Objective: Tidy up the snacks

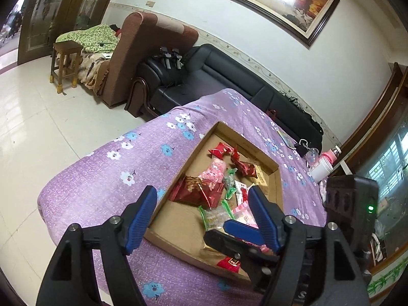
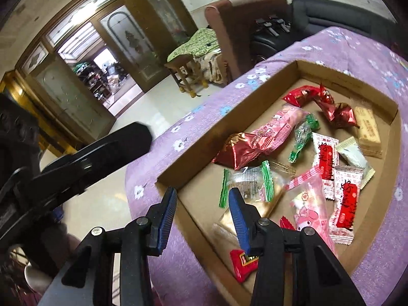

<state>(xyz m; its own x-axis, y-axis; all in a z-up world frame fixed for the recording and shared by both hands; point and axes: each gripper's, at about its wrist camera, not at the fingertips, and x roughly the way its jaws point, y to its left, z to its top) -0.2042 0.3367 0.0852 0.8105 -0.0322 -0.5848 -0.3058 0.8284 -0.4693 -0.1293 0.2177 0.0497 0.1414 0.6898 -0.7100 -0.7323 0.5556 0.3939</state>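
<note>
- On the long framed horse painting (image 1: 267, 2) on the wall, brush characters stand at its right end, too small to read.
- In the shallow cardboard tray (image 2: 357, 79), the white sachets with red panels (image 2: 326, 163) carry red Chinese print, not legible.
- No other text can be read.

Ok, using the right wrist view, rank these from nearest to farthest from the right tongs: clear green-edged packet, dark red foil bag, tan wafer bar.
1. Clear green-edged packet, just beyond the fingertips.
2. Dark red foil bag, mid-tray, left.
3. Tan wafer bar, far right.
</note>
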